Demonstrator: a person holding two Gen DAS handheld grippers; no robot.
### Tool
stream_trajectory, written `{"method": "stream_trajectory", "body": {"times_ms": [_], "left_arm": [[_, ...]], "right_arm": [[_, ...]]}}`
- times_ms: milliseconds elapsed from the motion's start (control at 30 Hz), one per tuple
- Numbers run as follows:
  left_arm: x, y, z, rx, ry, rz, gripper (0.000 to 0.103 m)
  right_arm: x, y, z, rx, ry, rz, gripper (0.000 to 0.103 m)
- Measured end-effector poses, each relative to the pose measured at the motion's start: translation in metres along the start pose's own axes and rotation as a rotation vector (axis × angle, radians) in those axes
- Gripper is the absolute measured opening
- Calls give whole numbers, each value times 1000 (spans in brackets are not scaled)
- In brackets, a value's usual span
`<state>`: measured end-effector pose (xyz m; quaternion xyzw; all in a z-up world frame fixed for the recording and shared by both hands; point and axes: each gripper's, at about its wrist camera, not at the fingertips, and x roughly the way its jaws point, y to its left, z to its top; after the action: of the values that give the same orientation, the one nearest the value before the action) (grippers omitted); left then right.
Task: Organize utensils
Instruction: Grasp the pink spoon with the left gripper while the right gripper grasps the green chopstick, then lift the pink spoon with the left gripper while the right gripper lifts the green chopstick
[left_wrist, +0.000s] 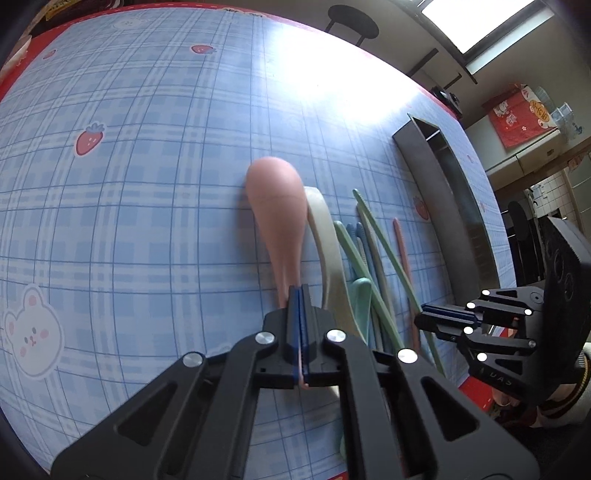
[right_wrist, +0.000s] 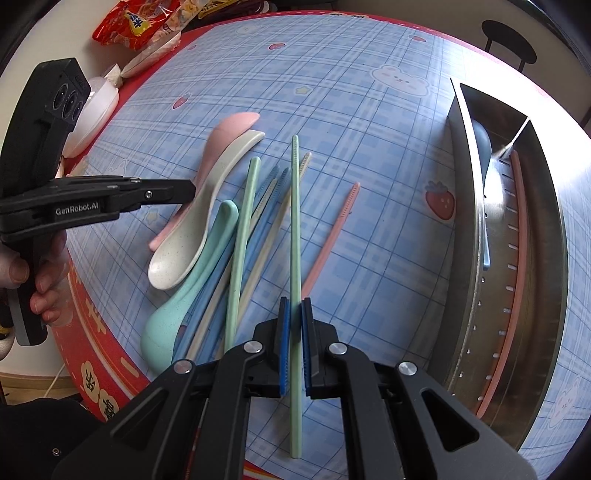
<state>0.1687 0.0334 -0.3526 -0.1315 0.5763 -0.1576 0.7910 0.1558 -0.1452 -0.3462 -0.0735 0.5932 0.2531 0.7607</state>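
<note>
The left gripper (left_wrist: 300, 295) pinches the pink spoon (left_wrist: 277, 206) by its handle while the right gripper (right_wrist: 294, 314) clamps a green chopstick (right_wrist: 294, 221) mid-shaft above the worktop (right_wrist: 369, 110) pile — likely both bound for the steel holder (right_wrist: 546, 221).

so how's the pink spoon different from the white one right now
The pink spoon is clamped by its handle in the left gripper, while the white spoon lies loose in the pile. The pink bowl points away from the near table edge; the white bowl points toward it. Both are speckled plastic.
</note>
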Motion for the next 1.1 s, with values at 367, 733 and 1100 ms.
{"method": "stream_trajectory", "body": {"times_ms": [367, 733, 1100], "left_arm": [[-12, 10, 20, -54, -86, 50, 36], [-9, 29, 38, -49, -106, 98, 36], [0, 0, 35, 101, -64, 139, 12]], "right_arm": [[-1, 0, -2, -2, -3, 2, 6], [-1, 0, -1, -3, -5, 5, 6], [-1, 0, -1, -2, -2, 16, 7]]}}
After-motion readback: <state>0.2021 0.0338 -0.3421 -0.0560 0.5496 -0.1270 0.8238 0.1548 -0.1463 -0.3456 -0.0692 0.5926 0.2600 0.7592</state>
